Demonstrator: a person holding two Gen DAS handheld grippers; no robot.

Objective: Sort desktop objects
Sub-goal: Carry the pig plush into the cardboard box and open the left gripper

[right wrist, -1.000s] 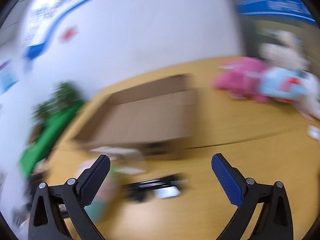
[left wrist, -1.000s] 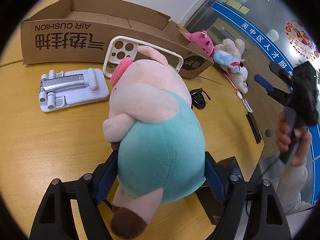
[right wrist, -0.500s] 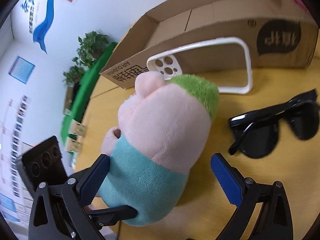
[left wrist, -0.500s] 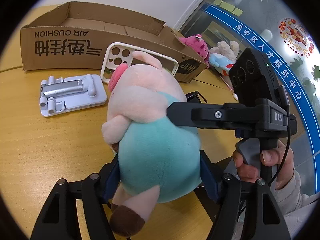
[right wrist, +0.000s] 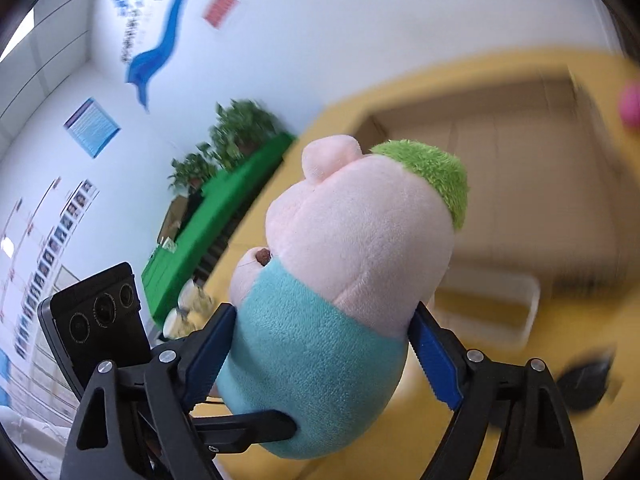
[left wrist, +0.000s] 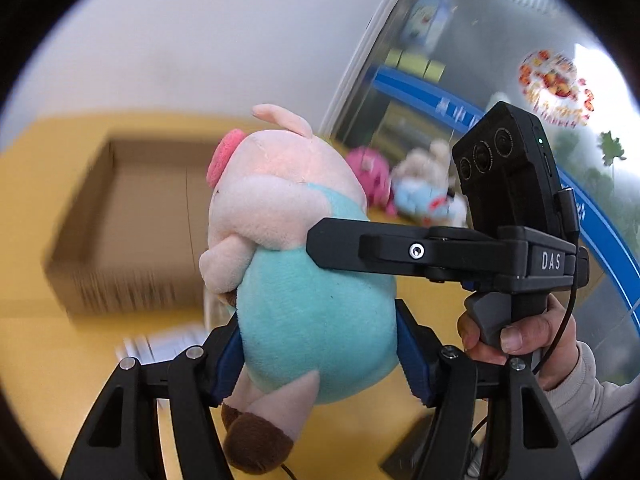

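A plush pig [left wrist: 304,280] with a pink head and teal body is held in the air above the yellow table. My left gripper [left wrist: 320,360] is shut on its teal belly. My right gripper [right wrist: 328,356] is shut on the same pig [right wrist: 344,292] from the other side; one of its black fingers [left wrist: 360,248] crosses the pig's upper body in the left wrist view. The open cardboard box [left wrist: 132,220] lies beyond the pig, blurred, and also shows in the right wrist view [right wrist: 500,176].
Pink and light-coloured plush toys [left wrist: 400,192] lie at the far right of the table [left wrist: 48,360]. A white phone case [right wrist: 492,308] and black sunglasses [right wrist: 584,380] lie on the table below the pig. Green planters [right wrist: 224,208] stand past the table's left edge.
Both grippers have lifted the pig off the table toward the box. My right gripper, open around the pig half a second ago, has shut on it.
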